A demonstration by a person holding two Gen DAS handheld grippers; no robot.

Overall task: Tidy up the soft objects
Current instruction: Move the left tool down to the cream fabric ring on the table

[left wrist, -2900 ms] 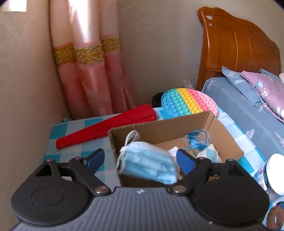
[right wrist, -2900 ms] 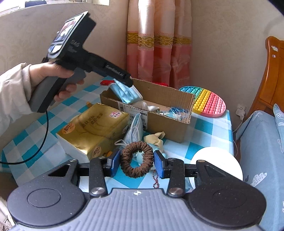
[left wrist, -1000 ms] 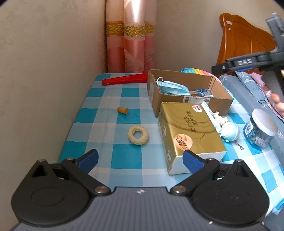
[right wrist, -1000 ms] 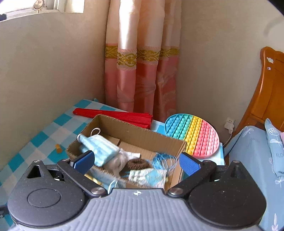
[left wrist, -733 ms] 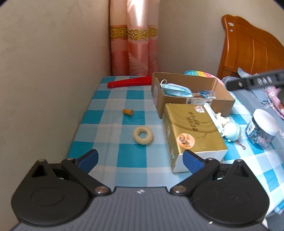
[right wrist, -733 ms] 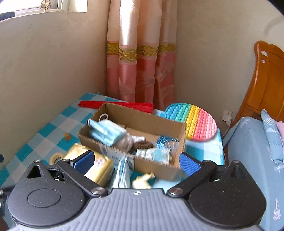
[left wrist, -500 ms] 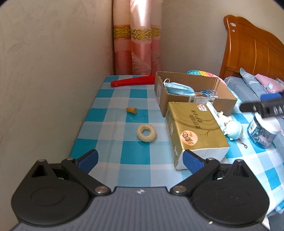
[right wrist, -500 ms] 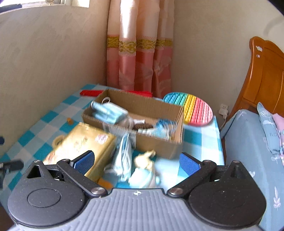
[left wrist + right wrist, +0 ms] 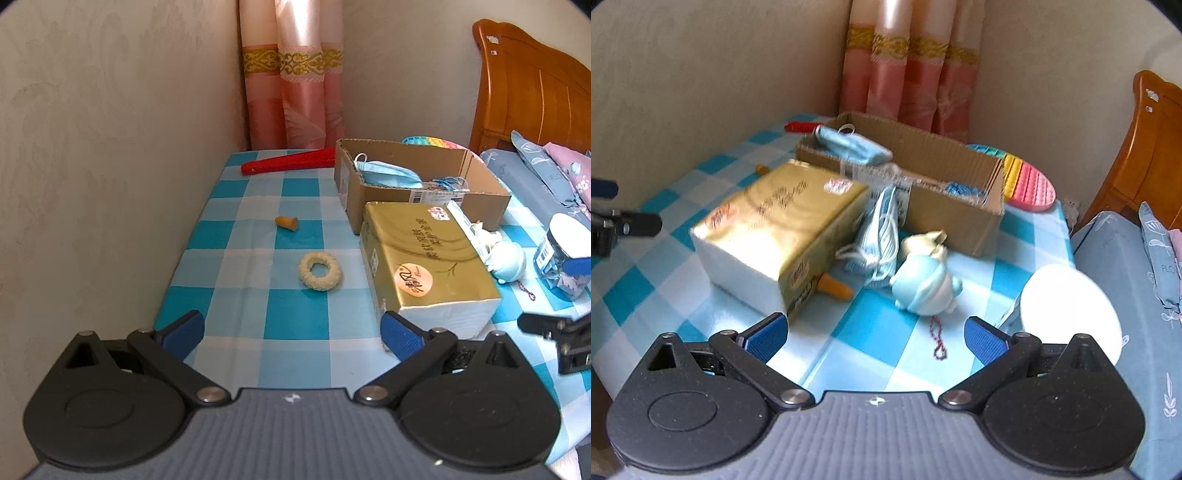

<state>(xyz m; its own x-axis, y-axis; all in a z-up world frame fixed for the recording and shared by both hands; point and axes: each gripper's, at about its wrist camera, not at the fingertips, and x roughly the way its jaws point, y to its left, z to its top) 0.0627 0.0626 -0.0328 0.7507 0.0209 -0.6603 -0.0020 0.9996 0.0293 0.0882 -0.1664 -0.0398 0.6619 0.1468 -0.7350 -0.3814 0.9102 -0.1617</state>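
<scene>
A cardboard box point(image 9: 484, 182) point(image 9: 956, 218) stands at the back of the checked table and holds a blue face mask point(image 9: 388, 174) point(image 9: 849, 146) and other soft items. A cream scrunchie point(image 9: 320, 270) lies on the cloth ahead of my left gripper point(image 9: 291, 334), which is open and empty. A second blue mask point(image 9: 881, 236) lies between the box and a gold tissue pack point(image 9: 424, 258) point(image 9: 779, 218). A pale blue soft toy point(image 9: 925, 286) lies ahead of my right gripper point(image 9: 875, 338), which is open and empty.
A red folded fan point(image 9: 288, 164) lies at the back. A small orange piece point(image 9: 286, 222) lies beyond the scrunchie, another point(image 9: 834, 286) by the tissue pack. A white-lidded jar point(image 9: 565, 254) point(image 9: 1069, 310) and a rainbow pop toy point(image 9: 1028, 182) stand right. A bed point(image 9: 1126, 258) is further right.
Both grippers have pulled back from the box and are empty. The mask and the brown scrunchie they carried earlier now lie in the box. The right gripper has lowered toward the table.
</scene>
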